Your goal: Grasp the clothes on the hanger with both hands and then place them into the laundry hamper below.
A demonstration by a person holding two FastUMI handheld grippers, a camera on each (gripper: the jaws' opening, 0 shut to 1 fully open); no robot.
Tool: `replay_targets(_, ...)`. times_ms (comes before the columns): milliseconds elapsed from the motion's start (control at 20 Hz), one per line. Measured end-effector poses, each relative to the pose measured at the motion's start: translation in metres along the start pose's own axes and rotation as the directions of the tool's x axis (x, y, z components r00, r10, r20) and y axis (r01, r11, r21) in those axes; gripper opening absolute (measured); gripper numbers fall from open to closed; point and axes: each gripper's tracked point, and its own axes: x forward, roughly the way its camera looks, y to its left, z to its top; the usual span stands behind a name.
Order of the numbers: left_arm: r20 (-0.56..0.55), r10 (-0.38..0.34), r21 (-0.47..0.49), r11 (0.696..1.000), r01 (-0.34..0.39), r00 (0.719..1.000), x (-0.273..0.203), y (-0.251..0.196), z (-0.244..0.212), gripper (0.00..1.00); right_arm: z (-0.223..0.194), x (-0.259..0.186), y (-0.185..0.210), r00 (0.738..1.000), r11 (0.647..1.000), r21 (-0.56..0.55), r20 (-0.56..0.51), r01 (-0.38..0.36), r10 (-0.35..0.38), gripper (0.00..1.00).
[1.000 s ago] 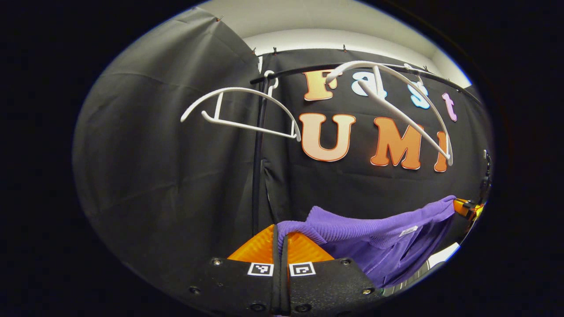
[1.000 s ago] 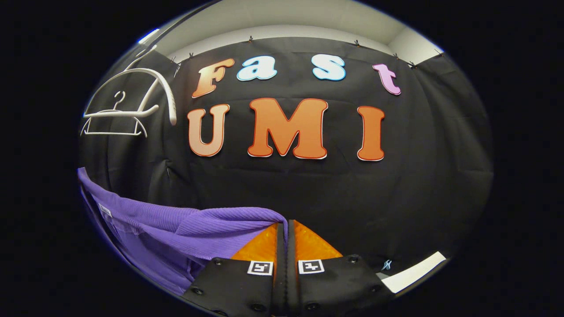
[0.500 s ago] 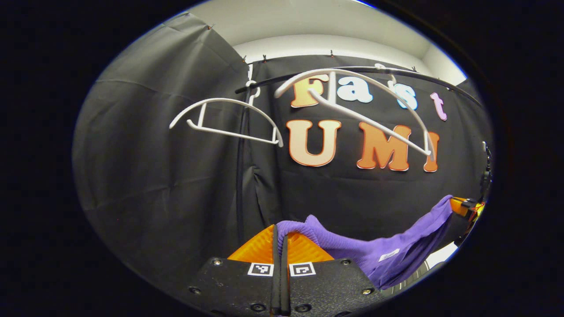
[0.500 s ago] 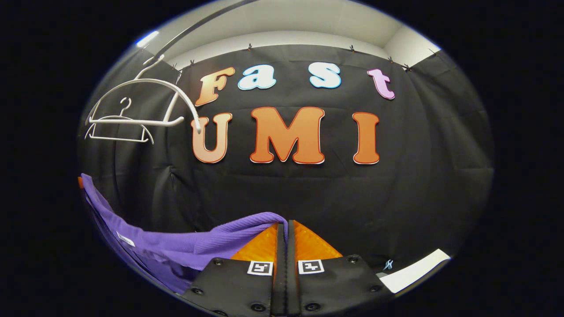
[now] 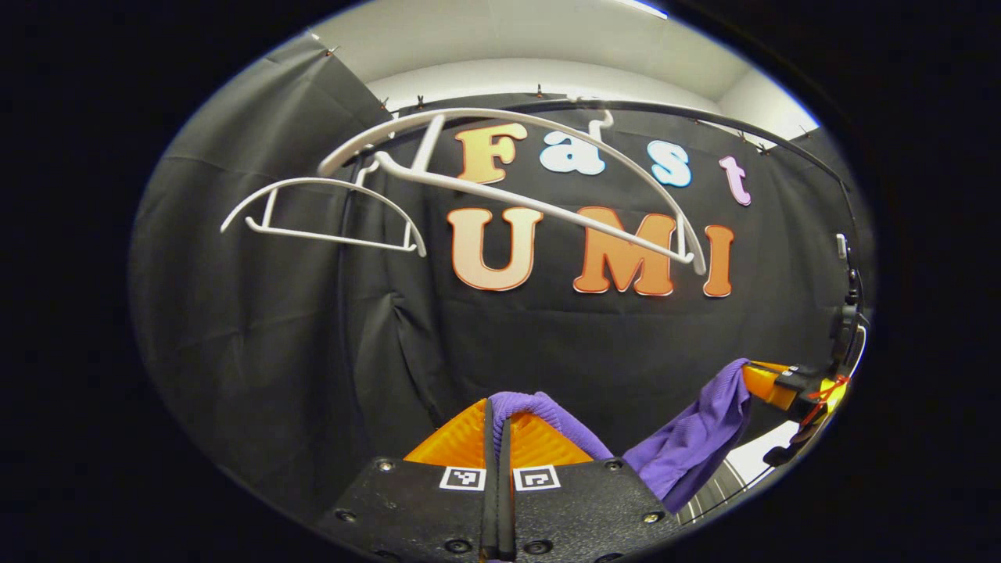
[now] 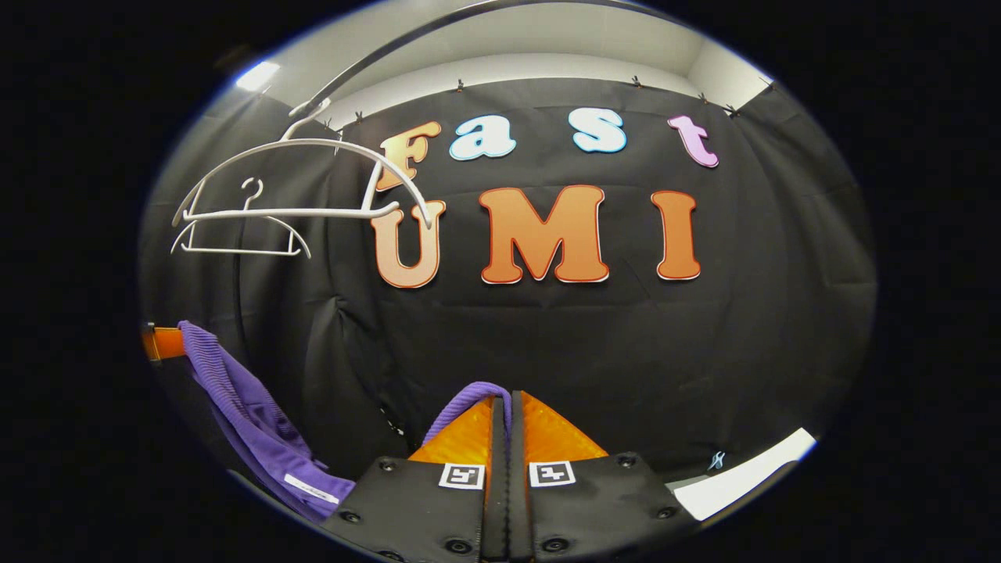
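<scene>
We brought the grippers together, so the shirt (image 5: 688,446) sagged off its hanger (image 5: 500,188); left gripper (image 5: 498,422) and right gripper (image 6: 504,418) both pinched cloth, hamper next

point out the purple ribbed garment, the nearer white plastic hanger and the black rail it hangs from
purple ribbed garment (image 5: 692,446), left gripper view, on the hanging fold
nearer white plastic hanger (image 5: 532,205), left gripper view, on its lower bar
black rail (image 5: 704,116), left gripper view, on the bare stretch right of the hook

We see our shirt (image 5: 688,446) stretched between the left claw (image 5: 497,407) and right claw (image 6: 508,400), below two hangers (image 5: 508,184) on the rail (image 5: 704,117).
</scene>
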Motion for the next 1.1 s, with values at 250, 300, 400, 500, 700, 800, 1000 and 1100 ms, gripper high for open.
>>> replay_targets(250,-0.032,-0.074,-0.034,0.997,0.073,0.997,0.015,-0.053,-0.017,0.00,-0.020,-0.003,0.003,1.000,0.999,0.045,-0.017,-0.010,0.010,0.07)
replay_targets(300,-0.042,-0.089,-0.037,0.996,0.087,0.995,0.017,-0.062,-0.021,0.00,-0.022,-0.005,0.003,1.000,0.999,0.050,-0.021,-0.011,0.012,0.07)
replay_targets(400,-0.062,-0.109,-0.030,0.994,0.108,0.992,0.026,-0.078,-0.032,0.00,-0.032,-0.005,0.002,0.999,0.998,0.056,-0.032,-0.013,0.015,0.01)
replay_targets(500,-0.081,-0.123,-0.026,0.992,0.122,0.989,0.034,-0.090,-0.043,0.01,-0.044,-0.009,-0.002,0.999,0.998,0.062,-0.045,-0.011,0.014,0.08)
replay_targets(700,-0.129,-0.131,-0.012,0.991,0.130,0.983,0.051,-0.106,-0.075,0.00,-0.071,-0.006,-0.016,0.996,0.997,0.073,-0.084,0.006,0.000,0.08)
replay_targets(800,-0.171,-0.141,-0.017,0.990,0.140,0.975,0.056,-0.114,-0.097,0.00,-0.091,0.000,-0.022,0.994,0.997,0.077,-0.109,0.013,-0.005,0.07)
replay_targets(1000,-0.260,-0.152,-0.035,0.988,0.148,0.954,0.068,-0.120,-0.149,0.00,-0.133,0.008,-0.027,0.986,0.997,0.067,-0.169,0.023,-0.011,0.07)
replay_targets(1100,-0.309,-0.149,-0.040,0.989,0.143,0.939,0.076,-0.121,-0.180,0.00,-0.161,0.013,-0.028,0.979,0.998,0.056,-0.205,0.024,-0.012,0.07)
